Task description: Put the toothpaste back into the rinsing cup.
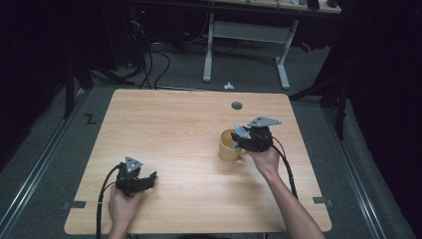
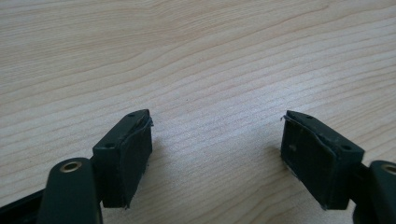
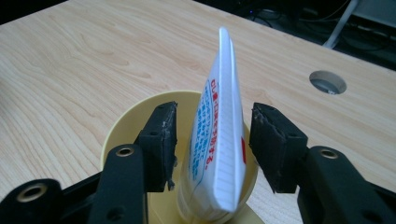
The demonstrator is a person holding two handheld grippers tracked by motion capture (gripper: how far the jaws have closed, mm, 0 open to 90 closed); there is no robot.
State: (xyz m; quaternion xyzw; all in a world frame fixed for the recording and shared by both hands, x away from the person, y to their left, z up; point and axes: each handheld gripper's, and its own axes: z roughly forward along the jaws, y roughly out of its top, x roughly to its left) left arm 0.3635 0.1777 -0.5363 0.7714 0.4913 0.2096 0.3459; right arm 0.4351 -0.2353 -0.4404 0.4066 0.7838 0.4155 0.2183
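Yellow mug (image 1: 230, 146) stands on the wooden desk (image 1: 174, 129) toward its right edge, about midway between the far and near edges, with a white tube (image 3: 219, 140) printed in blue and red standing tilted inside it. Right claw (image 3: 212, 144) sits over the mug's rim, its jaws parted on either side of the tube, pads clear of it. Left claw (image 2: 215, 156) rests near the desk's near left corner, jaws wide over bare wood

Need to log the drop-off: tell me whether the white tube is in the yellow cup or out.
In: the white printed tube stands nearly upright inside the yellow cup, crimped end up.
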